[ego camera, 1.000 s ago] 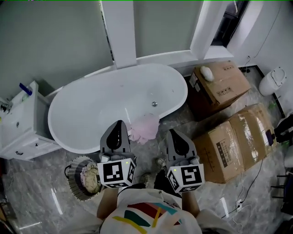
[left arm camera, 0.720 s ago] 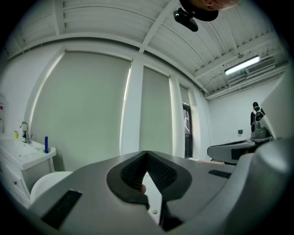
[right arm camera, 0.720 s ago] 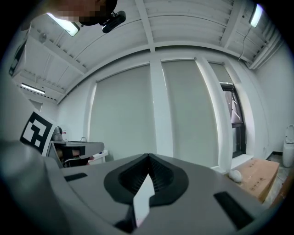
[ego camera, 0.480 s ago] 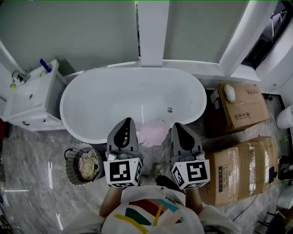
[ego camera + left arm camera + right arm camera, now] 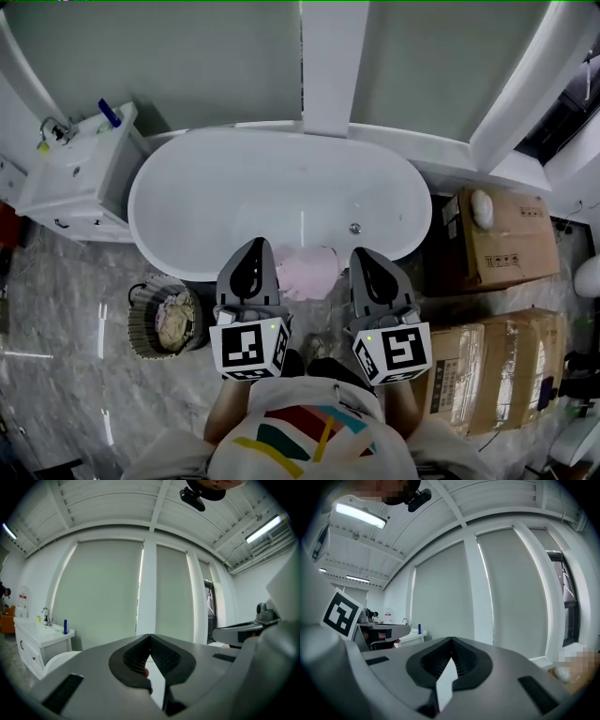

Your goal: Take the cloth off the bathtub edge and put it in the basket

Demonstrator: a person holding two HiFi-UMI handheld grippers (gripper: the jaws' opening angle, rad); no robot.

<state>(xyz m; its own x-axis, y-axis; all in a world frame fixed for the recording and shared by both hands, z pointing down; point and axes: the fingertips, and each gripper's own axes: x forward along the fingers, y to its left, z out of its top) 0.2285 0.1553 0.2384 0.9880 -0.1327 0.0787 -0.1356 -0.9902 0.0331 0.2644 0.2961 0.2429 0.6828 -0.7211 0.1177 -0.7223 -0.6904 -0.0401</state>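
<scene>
A pink cloth (image 5: 309, 274) hangs over the near edge of the white bathtub (image 5: 234, 197), seen in the head view. My left gripper (image 5: 251, 255) is shut and empty just left of the cloth, above the tub's rim. Just right of the cloth, my right gripper (image 5: 368, 262) is shut and empty too. A round wicker basket (image 5: 141, 323) with laundry in it stands on the floor to the left of the left gripper. In the left gripper view the left gripper (image 5: 150, 637) points level at the window wall. In the right gripper view the right gripper (image 5: 451, 641) does the same.
A white vanity with a tap (image 5: 70, 169) stands at the tub's left end. Cardboard boxes (image 5: 497, 244) fill the floor on the right, one carrying a white object (image 5: 482, 208). A white pillar (image 5: 328, 66) rises behind the tub. The floor is grey marble.
The view has swung so the tub now lies square across the frame. Both grippers have come up to the tub's near edge on either side of the pink cloth, still shut.
</scene>
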